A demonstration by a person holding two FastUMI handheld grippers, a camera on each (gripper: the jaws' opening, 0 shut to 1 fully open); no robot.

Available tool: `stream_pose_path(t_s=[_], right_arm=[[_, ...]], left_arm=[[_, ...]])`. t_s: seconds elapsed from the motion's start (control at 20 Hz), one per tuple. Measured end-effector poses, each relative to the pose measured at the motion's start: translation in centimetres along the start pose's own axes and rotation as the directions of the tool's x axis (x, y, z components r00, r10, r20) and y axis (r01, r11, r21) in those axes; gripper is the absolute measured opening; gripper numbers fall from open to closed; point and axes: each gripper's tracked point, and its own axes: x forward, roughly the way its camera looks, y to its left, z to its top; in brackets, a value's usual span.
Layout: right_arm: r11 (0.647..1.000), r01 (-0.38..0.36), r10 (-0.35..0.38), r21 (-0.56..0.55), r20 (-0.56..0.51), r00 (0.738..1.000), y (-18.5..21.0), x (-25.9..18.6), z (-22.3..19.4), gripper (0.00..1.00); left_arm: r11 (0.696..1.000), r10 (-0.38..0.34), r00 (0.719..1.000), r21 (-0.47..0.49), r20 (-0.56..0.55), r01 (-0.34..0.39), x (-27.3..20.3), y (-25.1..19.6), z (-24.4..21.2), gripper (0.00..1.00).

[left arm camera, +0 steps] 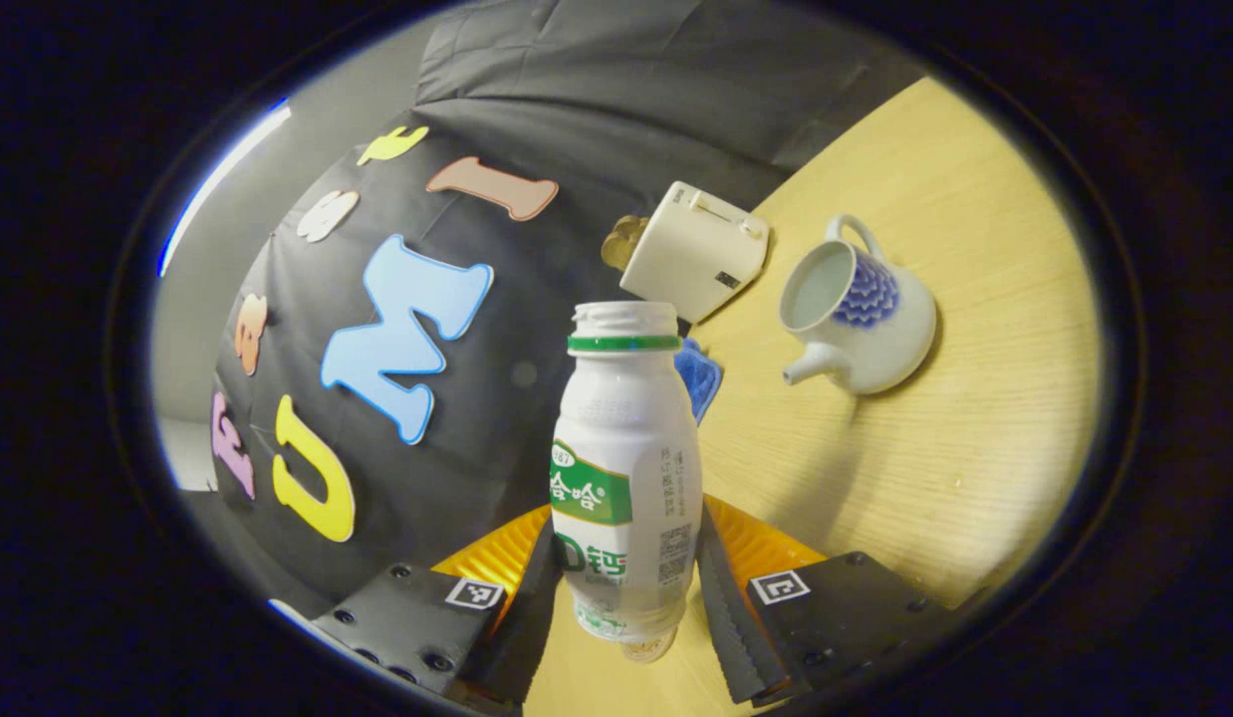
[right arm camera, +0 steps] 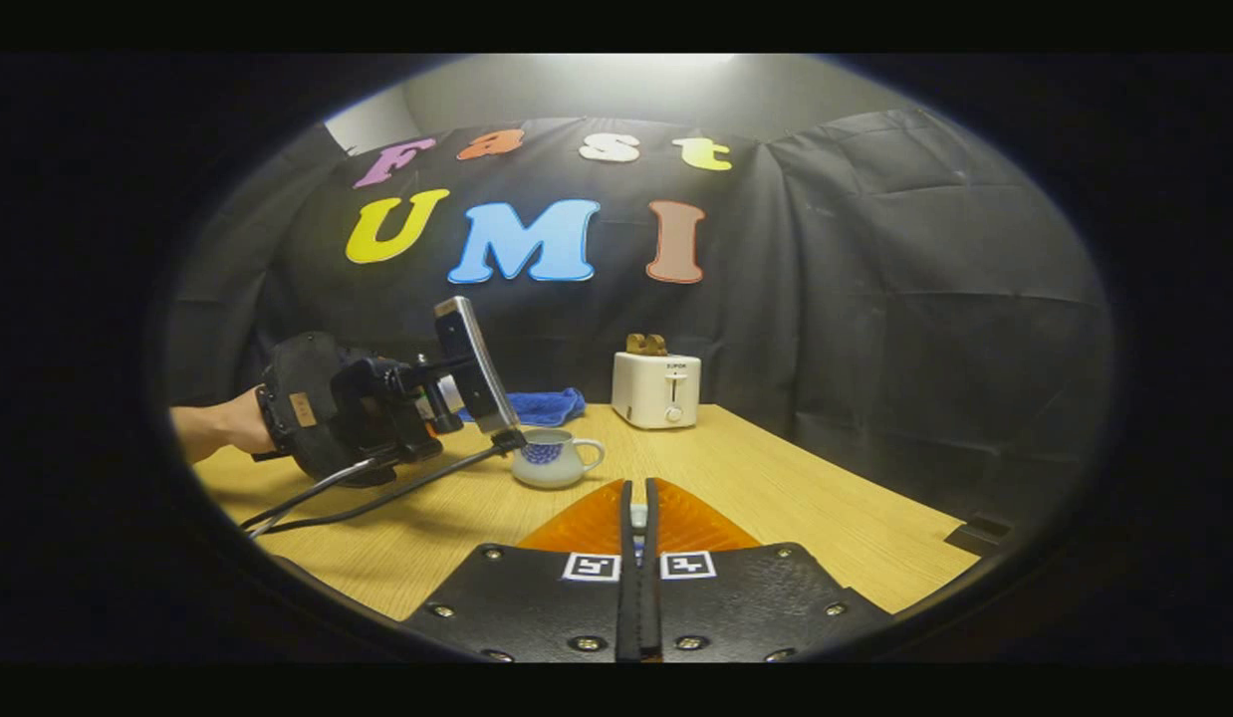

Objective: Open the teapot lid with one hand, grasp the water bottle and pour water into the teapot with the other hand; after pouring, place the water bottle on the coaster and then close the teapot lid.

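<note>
Left gripper (left arm camera: 628,597) clamps the water bottle (left arm camera: 626,468), one finger on each side of its lower body. Bottle is white plastic, uncapped, green ring under the threaded neck, lifted off the table (left arm camera: 975,418), and the whole left gripper view is rolled relative to the table. Label: green-and-white panel with Chinese characters, a block of small print and a QR-style code on the side; the wording is not legible at this size.

Teapot (left arm camera: 861,319) sits on the table well beyond and to the right of the bottle in that view: white with a blue scale pattern, lid off, mouth open, spout toward the camera, loop handle on the far side. Behind it stands a white toaster (left arm camera: 696,254) with a slice of toast (left arm camera: 624,242) sticking out and a small dark label patch on its side, unreadable. A blue cloth (left arm camera: 698,376) peeks out from behind the bottle.

Right gripper (right arm camera: 637,597) is clenched, fingers pressed together around something small and pale (right arm camera: 637,517) pinched at the tips; cannot tell what it is. The right gripper view shows the person's hand (right arm camera: 228,426) holding the left gripper just left of the teapot, cables (right arm camera: 377,493) trailing across the table. Toaster front has lettering, too small to read.
</note>
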Motion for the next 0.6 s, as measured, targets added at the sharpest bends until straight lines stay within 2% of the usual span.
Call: stream_pose_path(t_s=[0.05,0.1,0.2,0.45,0.6], right_arm=[[1.0,0.0,0.0,0.0,0.001,1.0,-0.1,0.0,-0.1,0.0],[1.0,0.0,0.0,0.001,0.001,1.0,-0.2,0.0,-0.1,0.0],[1.0,0.002,-0.002,0.003,0.014,1.0,-0.4,-0.1,0.1,0.0],[1.0,0.01,-0.01,0.01,0.017,1.0,-0.9,0.0,0.0,0.0],[1.0,0.014,-0.014,0.009,0.013,1.0,-1.1,-0.1,-0.2,0.0]], left_arm=[[1.0,0.003,1.0,0.029,-0.002,-0.003,0.2,0.0,0.1,0.75],[0.998,0.007,1.0,0.057,0.0,-0.007,0.3,0.0,0.4,0.82],[0.994,0.034,0.999,0.102,0.014,-0.035,0.5,0.3,0.9,0.82],[0.977,0.021,1.0,0.21,0.019,-0.024,0.3,-0.7,1.6,0.82],[0.97,0.0,1.0,0.244,0.026,-0.007,-0.1,-1.1,1.9,0.82]])
